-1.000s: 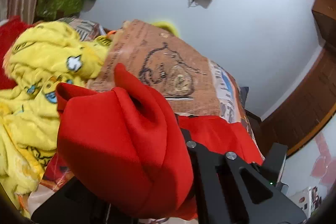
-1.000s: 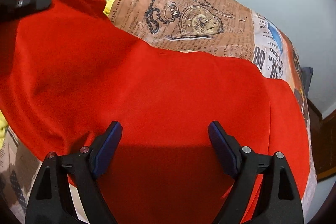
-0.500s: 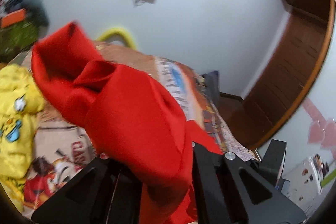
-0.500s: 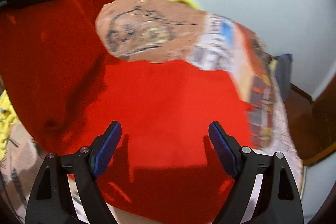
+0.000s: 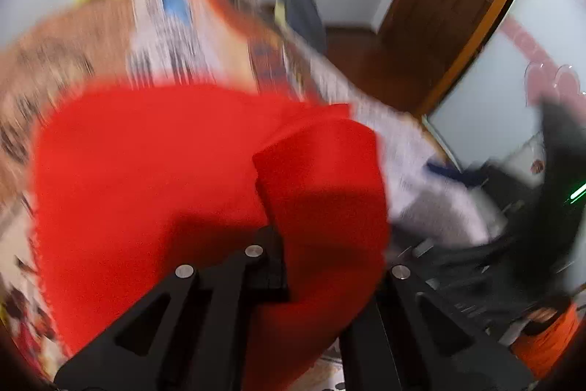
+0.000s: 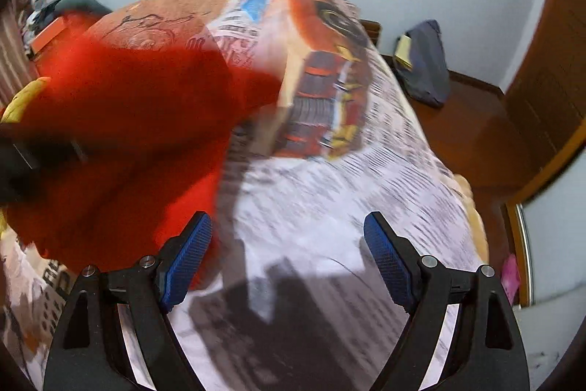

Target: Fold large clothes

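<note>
Left tool [image 5: 311, 266]: pressed together on a bunched fold of the red garment [image 5: 146, 171]; pinch placed at an edge, probably so that one corner can be carried over the rest of the cloth.
Held fold: stands up thick and doubled between the black fingers, hiding their tips; grip looks deep rather than at the very hem, so unlikely to slip.
Red garment: mostly spread flat on the bed [image 6: 329, 207], towards the left side of the printed cover in the right wrist view; only the pinched part lifted clear.
Right tool [image 6: 285, 244]: spread wide, blue pads [image 6: 186, 255] bare, nothing between them; hangs over bare printed cover with its left pad just beside the garment's near edge.
Reason for the open right tool: judged to be free to catch or flatten a second corner while the left carries the fold.
Step in hand: folding one side of the garment across; not yet laid down.
Blur: heavy in both views, so exact hem line and creases cannot be told.
Yellow fabric [image 6: 22, 98]: at the far left edge, beside the red cloth, apart from both tools.
Risk: carried fold landing skewed, since only one corner is held.
</note>
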`<act>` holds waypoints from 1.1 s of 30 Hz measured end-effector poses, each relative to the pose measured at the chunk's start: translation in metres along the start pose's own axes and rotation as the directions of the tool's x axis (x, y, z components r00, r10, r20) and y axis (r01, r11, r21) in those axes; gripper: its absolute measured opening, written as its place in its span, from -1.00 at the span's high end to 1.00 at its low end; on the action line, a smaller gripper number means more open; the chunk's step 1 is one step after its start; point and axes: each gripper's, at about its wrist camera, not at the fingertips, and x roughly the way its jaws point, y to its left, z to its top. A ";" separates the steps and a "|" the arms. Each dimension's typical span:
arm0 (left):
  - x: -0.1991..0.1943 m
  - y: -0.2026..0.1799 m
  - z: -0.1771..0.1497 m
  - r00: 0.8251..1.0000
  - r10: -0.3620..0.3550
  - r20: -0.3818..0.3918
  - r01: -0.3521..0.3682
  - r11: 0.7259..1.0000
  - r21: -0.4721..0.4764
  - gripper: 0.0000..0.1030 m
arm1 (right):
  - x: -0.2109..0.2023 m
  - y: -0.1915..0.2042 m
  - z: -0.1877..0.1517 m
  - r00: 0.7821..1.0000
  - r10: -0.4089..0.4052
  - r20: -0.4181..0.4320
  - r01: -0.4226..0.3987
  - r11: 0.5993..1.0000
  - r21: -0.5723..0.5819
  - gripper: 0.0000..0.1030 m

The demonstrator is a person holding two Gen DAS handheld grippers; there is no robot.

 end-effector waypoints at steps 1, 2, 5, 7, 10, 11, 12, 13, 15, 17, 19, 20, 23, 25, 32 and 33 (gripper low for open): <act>0.004 0.002 -0.004 1.000 0.001 -0.002 -0.001 1.000 -0.009 0.97 | -0.002 -0.004 -0.001 1.000 -0.003 0.001 0.003 1.000 0.006 -0.61; 0.004 0.005 -0.007 1.000 -0.007 0.001 0.007 1.000 -0.019 0.96 | -0.005 -0.008 -0.002 1.000 -0.005 0.004 0.005 1.000 0.011 -0.61; -0.001 0.005 -0.007 0.999 -0.038 -0.006 0.038 0.998 -0.047 0.86 | -0.014 -0.014 -0.002 1.000 -0.011 0.016 0.010 1.000 0.018 -0.61; -0.005 0.005 -0.010 0.998 -0.062 -0.030 0.060 0.996 -0.059 0.65 | -0.021 -0.017 0.000 1.000 -0.010 0.030 0.010 1.000 0.017 -0.61; -0.016 -0.002 -0.013 0.995 -0.082 -0.053 0.079 0.996 -0.041 -0.01 | -0.030 -0.018 0.002 0.998 -0.006 0.057 0.005 1.000 0.018 -0.60; -0.023 -0.005 -0.016 0.996 -0.078 -0.042 0.077 0.997 -0.025 -0.15 | -0.035 -0.017 0.003 0.998 -0.001 0.070 -0.001 1.000 0.021 -0.61; -0.030 -0.008 -0.018 0.997 -0.074 -0.034 0.074 0.997 -0.011 -0.16 | -0.039 -0.017 0.003 0.997 0.005 0.081 -0.007 1.000 0.023 -0.61; -0.037 -0.011 -0.020 0.997 -0.072 -0.029 0.073 0.997 0.010 -0.16 | -0.044 -0.016 0.005 0.996 0.013 0.093 -0.015 1.000 0.026 -0.61; -0.049 -0.015 -0.024 0.998 -0.062 -0.023 0.063 0.997 0.040 -0.16 | -0.053 -0.014 0.008 0.993 0.031 0.113 -0.034 0.999 0.026 -0.61; -0.070 -0.017 -0.030 0.999 -0.046 0.006 0.046 0.997 0.068 -0.16 | -0.063 -0.009 0.011 0.990 0.044 0.137 -0.046 0.999 0.015 -0.61; -0.088 -0.012 -0.031 0.999 -0.024 0.039 0.020 0.997 0.079 -0.16 | -0.069 -0.003 0.015 0.986 0.057 0.156 -0.058 0.998 -0.001 -0.61; -0.096 -0.010 -0.032 0.998 -0.009 0.056 0.004 0.997 0.079 -0.17 | -0.071 0.000 0.016 0.985 0.065 0.162 -0.065 0.998 -0.007 -0.61; -0.123 0.015 -0.034 0.989 0.070 0.133 -0.076 0.996 0.041 -0.30 | -0.071 0.013 0.021 0.980 0.108 0.170 -0.106 0.994 -0.020 -0.61; -0.127 0.035 -0.033 0.977 0.137 0.161 -0.139 0.990 0.004 -0.38 | -0.065 0.022 0.023 0.978 0.134 0.157 -0.132 0.991 -0.026 -0.61; -0.083 0.080 -0.064 0.970 0.242 0.007 -0.242 0.970 -0.021 -0.40 | -0.006 0.052 0.019 0.979 0.205 0.016 -0.205 0.979 -0.013 -0.61; -0.080 0.081 -0.070 0.970 0.241 -0.002 -0.241 0.970 -0.019 -0.41 | 0.000 0.053 0.016 0.980 0.201 -0.005 -0.201 0.980 -0.014 -0.61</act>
